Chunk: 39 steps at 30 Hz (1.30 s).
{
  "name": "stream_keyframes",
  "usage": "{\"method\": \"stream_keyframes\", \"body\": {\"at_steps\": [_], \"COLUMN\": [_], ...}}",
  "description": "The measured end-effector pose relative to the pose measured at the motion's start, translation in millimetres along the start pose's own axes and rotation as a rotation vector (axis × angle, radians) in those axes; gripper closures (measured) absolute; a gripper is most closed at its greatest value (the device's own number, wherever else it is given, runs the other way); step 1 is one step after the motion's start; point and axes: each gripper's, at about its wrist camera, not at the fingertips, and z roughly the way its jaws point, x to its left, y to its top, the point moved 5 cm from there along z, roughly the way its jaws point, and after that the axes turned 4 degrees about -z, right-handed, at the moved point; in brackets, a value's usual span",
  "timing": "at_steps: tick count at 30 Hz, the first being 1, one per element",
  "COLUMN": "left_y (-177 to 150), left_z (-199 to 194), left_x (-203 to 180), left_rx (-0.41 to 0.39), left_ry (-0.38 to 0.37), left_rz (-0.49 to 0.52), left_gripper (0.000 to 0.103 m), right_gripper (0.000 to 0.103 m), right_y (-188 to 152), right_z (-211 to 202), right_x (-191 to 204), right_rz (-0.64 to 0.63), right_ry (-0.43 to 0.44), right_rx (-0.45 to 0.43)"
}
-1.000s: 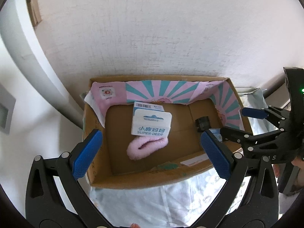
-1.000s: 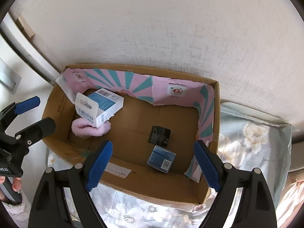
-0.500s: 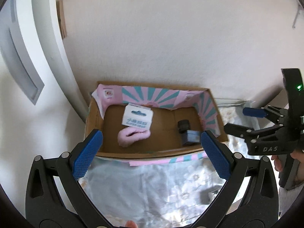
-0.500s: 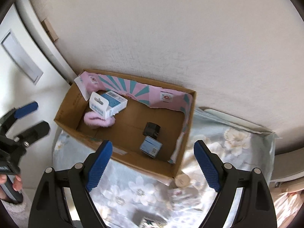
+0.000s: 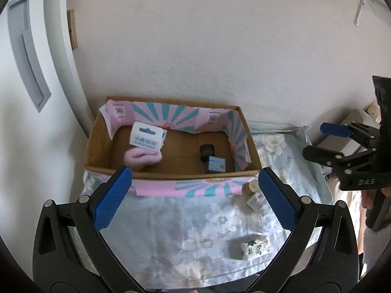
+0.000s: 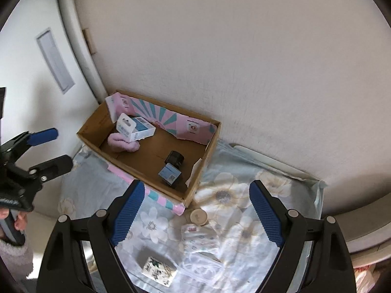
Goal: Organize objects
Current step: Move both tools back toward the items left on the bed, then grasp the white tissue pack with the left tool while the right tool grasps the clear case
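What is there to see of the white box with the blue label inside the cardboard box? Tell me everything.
The white box is a small retail carton, apparently cardboard, with a blue hang tab, blue lettering reading SUPER DEER and a barcode on one face. It looks closed. It lies tilted, propped on the pink fuzzy sock, at the left end of the cardboard box. Neither claw touches it.

My left gripper (image 5: 193, 195) is wide open and holds nothing. Past it I see a cardboard box (image 5: 97, 144) on a flowery cloth (image 5: 171, 232). Inside are a white packet (image 5: 147, 138) leaning on a pink fuzzy thing (image 5: 141, 157), a black thing (image 5: 206, 151), maybe a small camera, and a blue box (image 5: 216, 164). My right gripper (image 5: 317, 140) hangs open at the right
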Motion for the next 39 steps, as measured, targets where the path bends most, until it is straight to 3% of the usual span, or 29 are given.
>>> {"method": "stream_keyframes", "body": {"at_steps": [6, 12, 20, 28, 33, 39], "left_y": [-22, -63, -135, -201, -222, -228], "left_z": [-14, -6, 29, 77, 99, 120], "left_x": [-23, -53, -93, -112, -112, -112], "left_rx": [-0.013, 0.028, 0.139, 0.229, 0.219, 0.223], "left_ry": [0.031, 0.031, 0.0, -0.003, 0.038, 0.069], "left_rz": [0.047, 0.101, 0.097, 0.019, -0.013, -0.012], "left_gripper": [0.0, 0.0, 0.0, 0.001, 0.003, 0.021], "right_gripper": [0.018, 0.018, 0.018, 0.018, 0.018, 0.018], "right_y": [-23, -57, -108, -161, -182, -190], "right_z": [-25, -24, 2, 42, 71, 99], "right_x": [-3, -6, -21, -20, -14, -4], "right_rz": [-0.066, -0.127, -0.136, -0.309, -0.381, -0.465], "right_ry": [0.008, 0.02, 0.09, 0.194, 0.256, 0.285], "right_rx": [-0.038, -0.041, 0.017, 0.073, 0.103, 0.133]}}
